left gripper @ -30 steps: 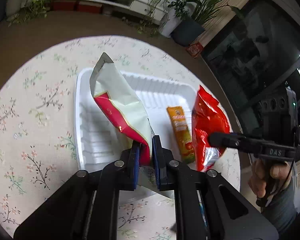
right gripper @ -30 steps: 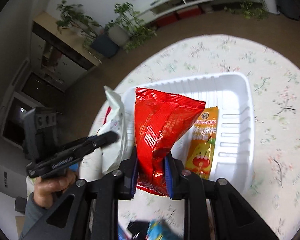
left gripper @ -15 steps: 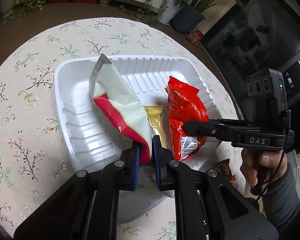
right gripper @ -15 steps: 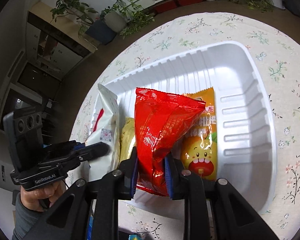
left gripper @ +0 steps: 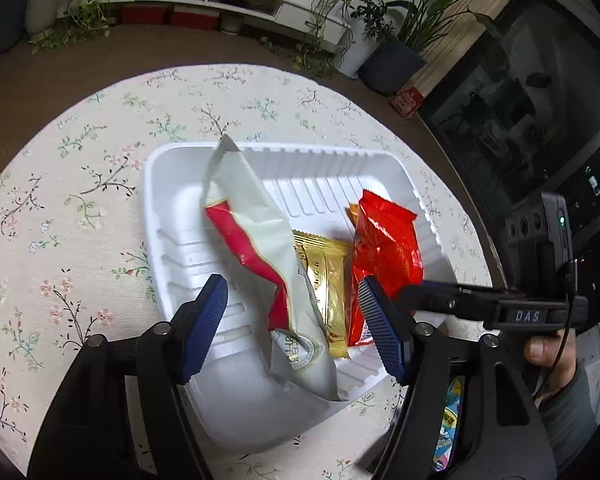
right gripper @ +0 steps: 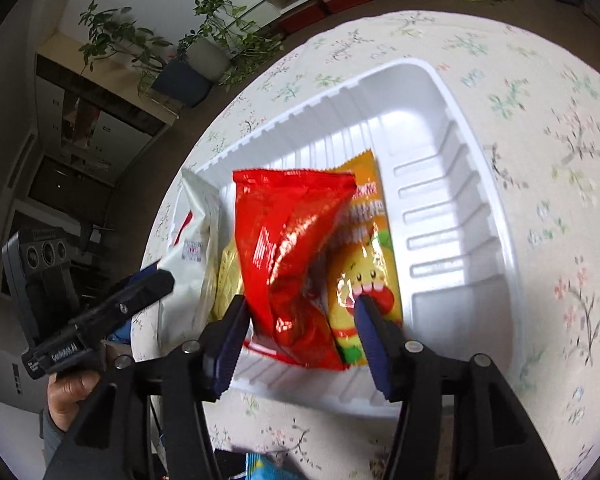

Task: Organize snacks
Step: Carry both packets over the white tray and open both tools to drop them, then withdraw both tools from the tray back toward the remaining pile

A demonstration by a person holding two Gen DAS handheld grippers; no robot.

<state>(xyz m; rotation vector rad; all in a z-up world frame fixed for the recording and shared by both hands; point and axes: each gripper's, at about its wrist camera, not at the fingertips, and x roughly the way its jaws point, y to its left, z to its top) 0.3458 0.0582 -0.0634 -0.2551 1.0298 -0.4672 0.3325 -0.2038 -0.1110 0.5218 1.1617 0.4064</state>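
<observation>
In the left wrist view the left claw (left gripper: 292,308) fills the lower part of the frame with its blue-padded jaws spread wide, holding nothing; the white-and-red snack bag (left gripper: 252,232) lies between them, leaning up from the lower centre toward the upper middle of the white tray (left gripper: 156,184), with no pad touching it. Just to the right of that bag lies a gold packet (left gripper: 326,280) on the tray floor, and further right the red snack bag (left gripper: 384,256) stands against the tray's right wall. The right claw (left gripper: 416,296) reaches in from the right edge of this frame, gripped by a hand (left gripper: 548,356) at the lower right. In the right wrist view the right claw (right gripper: 300,320) is also wide open at the bottom centre, holding nothing, with the red snack bag (right gripper: 288,260) standing between its pads inside the white tray (right gripper: 480,200). An orange packet with a cartoon face (right gripper: 364,264) lies right of the red bag, partly beneath it. The left claw (right gripper: 148,284) enters from the left middle of that frame, beside the white-and-red snack bag (right gripper: 196,240). The tray sits on a counter (left gripper: 80,200) covered with a floral cloth. A blue wrapper (left gripper: 448,424) lies on the counter at the lower right of the left view, outside the tray.
</observation>
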